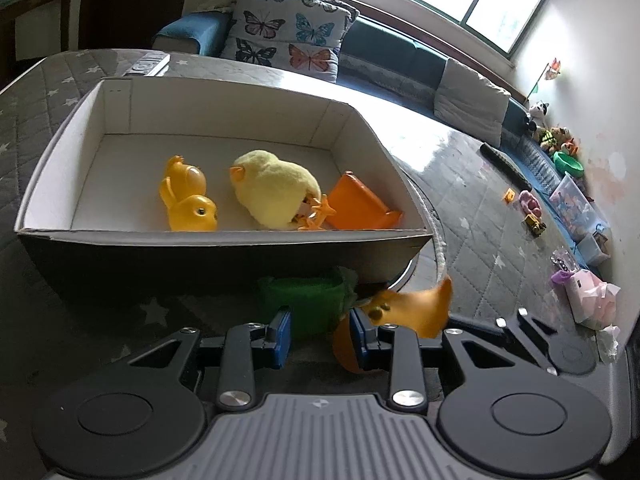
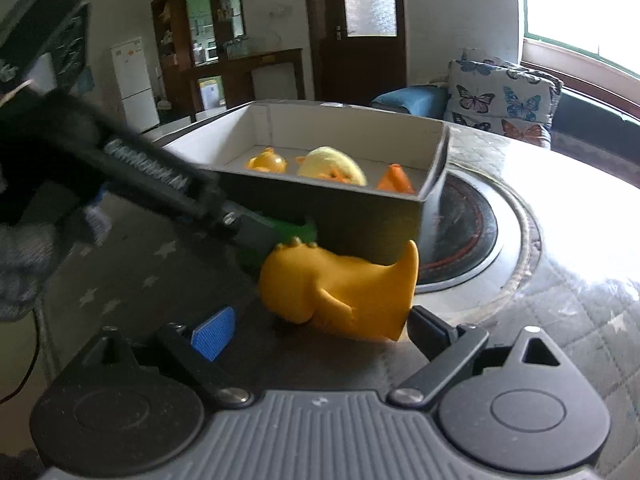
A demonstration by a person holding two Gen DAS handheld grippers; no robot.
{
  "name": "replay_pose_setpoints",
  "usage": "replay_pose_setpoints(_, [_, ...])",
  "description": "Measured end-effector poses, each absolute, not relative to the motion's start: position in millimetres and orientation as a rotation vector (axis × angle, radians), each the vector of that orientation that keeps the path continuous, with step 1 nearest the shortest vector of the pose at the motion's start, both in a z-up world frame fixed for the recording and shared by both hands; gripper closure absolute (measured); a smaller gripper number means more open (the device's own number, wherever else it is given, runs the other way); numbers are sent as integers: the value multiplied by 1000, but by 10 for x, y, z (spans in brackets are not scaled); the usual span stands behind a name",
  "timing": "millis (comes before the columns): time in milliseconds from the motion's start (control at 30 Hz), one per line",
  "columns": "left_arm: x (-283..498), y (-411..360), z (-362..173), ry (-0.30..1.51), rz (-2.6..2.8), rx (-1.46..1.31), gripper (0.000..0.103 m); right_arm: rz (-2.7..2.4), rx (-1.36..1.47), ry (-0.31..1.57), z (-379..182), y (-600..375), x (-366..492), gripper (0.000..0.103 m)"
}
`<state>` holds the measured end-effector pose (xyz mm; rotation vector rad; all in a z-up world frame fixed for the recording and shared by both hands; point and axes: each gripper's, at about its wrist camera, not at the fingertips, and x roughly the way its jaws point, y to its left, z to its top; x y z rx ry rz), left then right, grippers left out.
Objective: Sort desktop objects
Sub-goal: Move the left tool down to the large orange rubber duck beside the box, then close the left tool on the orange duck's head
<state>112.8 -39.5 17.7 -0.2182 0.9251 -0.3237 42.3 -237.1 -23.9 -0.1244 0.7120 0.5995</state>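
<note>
A grey cardboard box (image 1: 224,236) (image 2: 320,208) stands on the quilted table. It holds a yellow toy duck (image 1: 188,200) (image 2: 268,162), a pale yellow plush chick (image 1: 272,188) (image 2: 332,168) and an orange plastic piece (image 1: 360,204) (image 2: 396,180). Right in front of the box, my left gripper (image 1: 320,334) is shut on a green toy (image 1: 304,304) (image 2: 296,232). Beside it lies an orange dinosaur toy (image 1: 416,308) (image 2: 340,292) on the table, between the wide-open fingers of my right gripper (image 2: 320,332). Its tail end rests near the right finger.
A round black hotplate (image 2: 464,232) is set into the table right of the box. A white remote (image 1: 150,62) lies behind the box and a black remote (image 1: 504,164) far right. Small toys (image 1: 532,208) and a pink pack (image 1: 592,296) line the right edge. A butterfly cushion (image 1: 280,36) sits on the sofa.
</note>
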Motion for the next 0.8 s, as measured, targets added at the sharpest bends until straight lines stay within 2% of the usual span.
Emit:
replay_pose_setpoints(467, [1029, -93, 154, 920, -273, -253, 69, 705, -213, 695, -185, -2180, -84, 10])
replay_pose_setpoints(800, [951, -151, 244, 899, -341, -284, 69, 589, -216, 673, -192, -2209, 117, 19])
